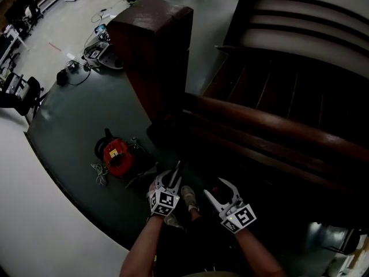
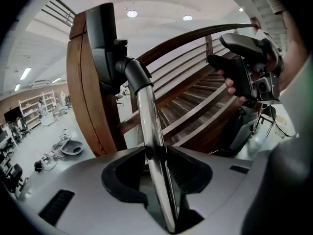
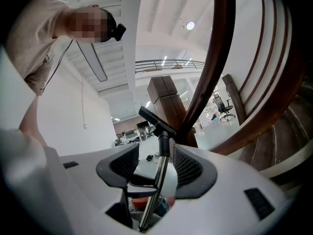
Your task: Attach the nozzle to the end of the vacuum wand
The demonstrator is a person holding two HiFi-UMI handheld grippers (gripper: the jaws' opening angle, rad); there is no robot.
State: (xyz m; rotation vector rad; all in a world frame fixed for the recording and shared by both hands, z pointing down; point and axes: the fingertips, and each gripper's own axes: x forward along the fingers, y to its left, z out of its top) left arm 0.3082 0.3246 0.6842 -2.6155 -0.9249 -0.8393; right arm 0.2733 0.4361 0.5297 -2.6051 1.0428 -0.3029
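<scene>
currently clamped: the left gripper (image 2: 155, 152) is closed on the chrome wand (image 2: 148, 126), which is pinched between both pads low on its length.
wand axis: the tube is seen running straight out of the left jaws, up and away, tilted a little to the left in the left gripper view.
nozzle: the black nozzle (image 2: 103, 40) is carried at the far, upper end of the wand and joined to it through a black elbow (image 2: 133, 71); it is set crosswise to the tube, in front of the wooden newel post (image 2: 80, 97).
seating: the joint looks made, though whether it is pushed fully home cannot be told from these views.
right gripper (image 3: 156, 152): its jaws are held apart and nothing is pressed by the pads; wand and nozzle are framed in the gap but appear to lie further off.
side: in the left gripper view the right gripper is seen well to the right of the tube, apart from it.
nearer hand: the left is on the wand; the free right one is judged the one to be brought to the elbow, from the right, square to the tube's axis.
canister: a red vacuum body (image 1: 117, 156) is seen on the floor beside the stairs.
</scene>
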